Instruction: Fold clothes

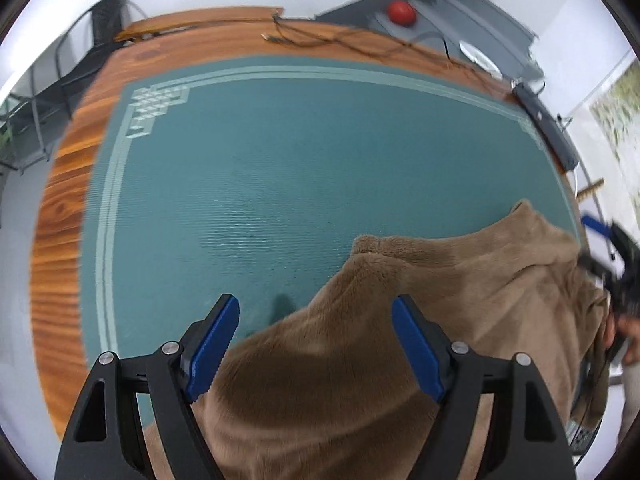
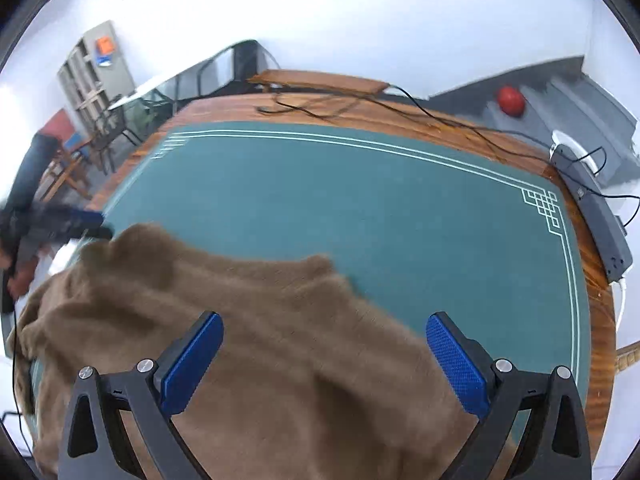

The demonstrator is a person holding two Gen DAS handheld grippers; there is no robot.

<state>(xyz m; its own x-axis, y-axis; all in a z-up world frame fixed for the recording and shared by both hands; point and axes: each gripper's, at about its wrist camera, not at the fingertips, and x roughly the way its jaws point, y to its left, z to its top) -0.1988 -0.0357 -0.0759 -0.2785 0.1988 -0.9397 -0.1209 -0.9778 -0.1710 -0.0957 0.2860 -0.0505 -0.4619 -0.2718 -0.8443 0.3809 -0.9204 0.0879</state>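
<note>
Garment: fuzzy brown fleece piece (image 1: pixel 380 360), lying rumpled on the green mat (image 1: pixel 260 180), right under and ahead of both sets of jaws; its near part runs off the bottom of both views.
Left gripper (image 1: pixel 316 320): jaws spread wide, nothing pinched; the fleece sits below the gap between the blue pads (image 1: pixel 214 348), can't tell if they touch it.
Right gripper (image 2: pixel 326 338): jaws also wide apart, empty, hovering over the fleece; blurry fabric edge just ahead of the pads.
Mat: teal with a pale line border, mostly bare beyond the jaws.
Bench: wooden top (image 1: pixel 60 240) showing around the mat.
Far side: thin cables (image 2: pixel 340 106) along the far bench edge, and a grey power strip (image 2: pixel 596 216) off to the right of the right jaws.
Background: red ball (image 1: pixel 401 12) past the bench.
</note>
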